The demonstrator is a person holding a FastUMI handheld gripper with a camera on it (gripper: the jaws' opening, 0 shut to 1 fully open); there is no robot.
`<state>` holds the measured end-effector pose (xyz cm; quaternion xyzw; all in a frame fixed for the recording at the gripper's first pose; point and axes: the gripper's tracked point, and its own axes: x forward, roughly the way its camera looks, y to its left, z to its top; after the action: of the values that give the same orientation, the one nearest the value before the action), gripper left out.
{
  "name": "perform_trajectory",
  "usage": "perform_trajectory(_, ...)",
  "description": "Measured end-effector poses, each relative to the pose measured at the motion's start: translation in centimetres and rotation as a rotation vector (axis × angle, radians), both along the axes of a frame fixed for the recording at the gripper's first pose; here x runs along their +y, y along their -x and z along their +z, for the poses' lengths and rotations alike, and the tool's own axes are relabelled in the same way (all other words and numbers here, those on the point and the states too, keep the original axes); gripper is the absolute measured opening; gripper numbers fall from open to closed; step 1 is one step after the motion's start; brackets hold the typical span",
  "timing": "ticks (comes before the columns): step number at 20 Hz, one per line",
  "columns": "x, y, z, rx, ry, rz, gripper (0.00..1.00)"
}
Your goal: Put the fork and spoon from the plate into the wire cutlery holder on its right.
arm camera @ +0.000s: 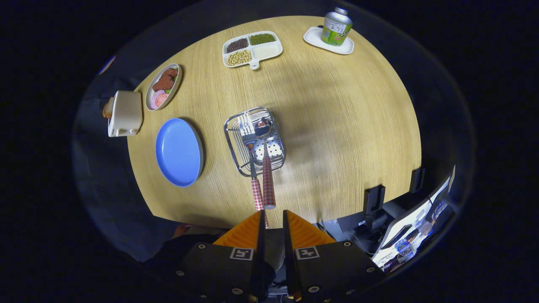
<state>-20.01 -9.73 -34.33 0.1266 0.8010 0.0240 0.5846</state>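
2 checked-handled utensils, fork (pixel 248 139) and spoon (pixel 266 162), lean in the wire holder (pixel 236 158); gripper (pixel 273 216) fingers nearly together, seemingly holding nothing; round blue plate (pixel 179 151) bare.

The label on the green bottle (pixel 336 27) is too small to read.

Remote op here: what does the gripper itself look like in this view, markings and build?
The gripper has two wedge-shaped, ribbed fingers tapering to narrow tips. Each sits on a dark, blocky carriage studded with round screw heads. A square black-and-white fiducial tag is fixed on each carriage just behind its finger. I can make out no cables on the gripper.
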Motion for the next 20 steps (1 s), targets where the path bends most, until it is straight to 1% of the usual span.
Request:
perform_trajectory(1, 0.1, -0.3, 0.5, -0.032, -0.008, -0.003, 0.27)
perform_trajectory(2, 0.1, -0.8, 1.0, -0.069, -0.013, -0.005, 0.30)
perform_trajectory(4, 0.4, -2.1, 2.4, -0.154, -0.021, 0.000, 0.42)
perform_trajectory(7, 0.5, -5.5, 4.4, -0.346, -0.017, 0.010, 0.58)
perform_trajectory(8, 0.5, -6.9, 5.2, -0.421, -0.012, 0.014, 0.62)
perform_trajectory(9, 0.3, -8.0, 5.8, -0.488, -0.001, 0.016, 0.69)
perform_trajectory(12, 0.1, -11.8, 8.1, -0.695, 0.021, 0.007, 0.73)
perform_trajectory(15, 0.1, -15.1, 10.7, -0.897, 0.037, -0.009, 0.81)
perform_trajectory(18, 0.5, -17.3, 14.2, -1.093, 0.027, -0.007, 0.82)
perform_trajectory(20, 0.5, -18.1, 16.9, -1.212, 0.032, -0.022, 0.82)
